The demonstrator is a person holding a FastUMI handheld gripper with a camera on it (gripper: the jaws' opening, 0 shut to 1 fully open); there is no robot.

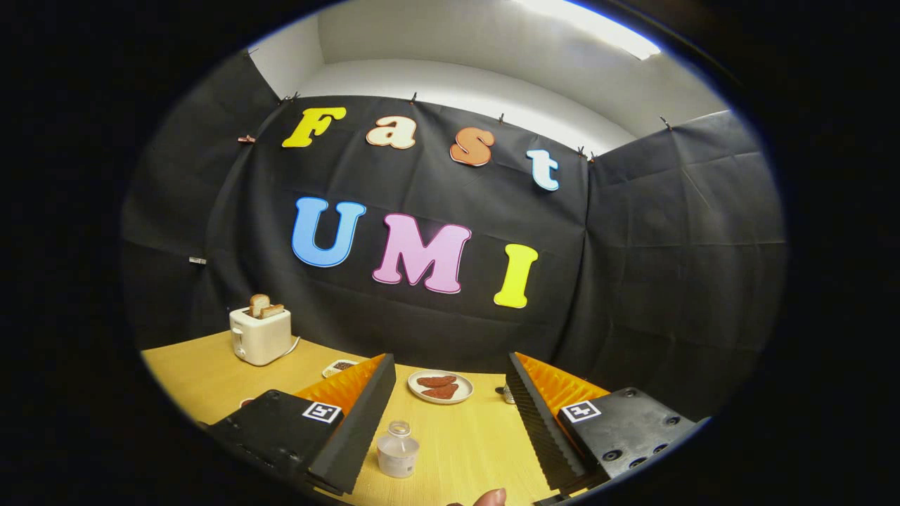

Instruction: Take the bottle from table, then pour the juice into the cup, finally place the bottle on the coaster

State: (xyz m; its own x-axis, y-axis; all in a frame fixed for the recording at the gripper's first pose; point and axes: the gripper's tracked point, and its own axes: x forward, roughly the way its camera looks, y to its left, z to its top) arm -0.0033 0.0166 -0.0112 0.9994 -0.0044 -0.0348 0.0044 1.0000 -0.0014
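The gripper stands wide open above the wooden table, its two fingers spread far apart and pressing on nothing; between them, low down and close to the left finger, stands a small clear bottle, upright, its neck open at the top and a pale label round its body; it sits nearer the base of the fingers than their tips, just beside the left finger's inner face though whether it touches that face cannot be told, and well apart from the right finger. Beyond the fingertips, roughly midway between them, lies a small white plate with two reddish-brown pieces on it; just off the left fingertip a small white dish with something dark in it is partly hidden by the finger; by the right fingertip a small object peeks out, too hidden to name. Farther back on the left, near the table's rear edge, a cream toaster stands with two slices of toast rising from its slots, a cord trailing from its side. A fingertip of a person shows at the near edge of the table, between the fingers' bases.
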